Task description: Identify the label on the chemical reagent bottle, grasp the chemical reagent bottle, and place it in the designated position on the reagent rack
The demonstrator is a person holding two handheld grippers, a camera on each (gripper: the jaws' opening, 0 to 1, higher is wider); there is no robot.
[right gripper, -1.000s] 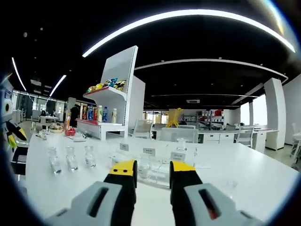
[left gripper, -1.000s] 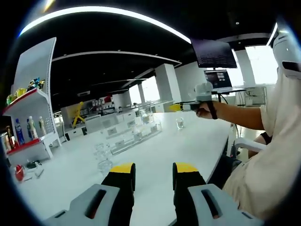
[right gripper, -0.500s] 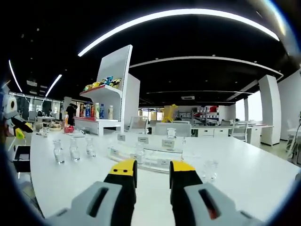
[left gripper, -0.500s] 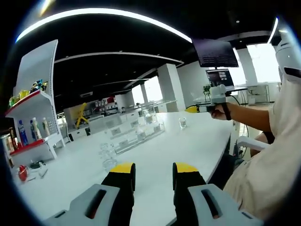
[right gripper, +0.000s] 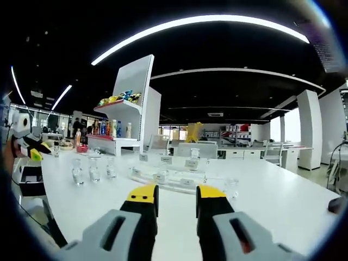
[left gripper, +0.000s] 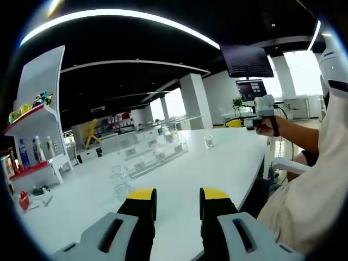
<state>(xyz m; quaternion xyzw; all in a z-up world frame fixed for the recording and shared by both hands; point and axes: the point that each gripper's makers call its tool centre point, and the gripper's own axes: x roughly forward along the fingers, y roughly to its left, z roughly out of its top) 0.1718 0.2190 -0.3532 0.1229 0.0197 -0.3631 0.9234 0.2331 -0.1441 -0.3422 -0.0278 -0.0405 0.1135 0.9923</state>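
On white table [right gripper: 283,201], reagent rack [right gripper: 163,176], three bottles [right gripper: 93,169] beside; both jaws spread, empty

We see three clear reagent bottles [right gripper: 93,169] standing upright in a row on the white table, near the clear reagent rack [right gripper: 168,176] with its label cards.

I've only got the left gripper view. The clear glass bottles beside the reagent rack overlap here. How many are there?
Observer: The right gripper view shows three small clear glass bottles in a row, standing apart from the clear tiered reagent rack.
Operator: Is the right gripper holding anything?
Observer: No. The right gripper has its yellow-tipped jaws apart with nothing between them.
Operator: Anything at the back of the rack?
Observer: One clear bottle stands there, behind the white label cards.
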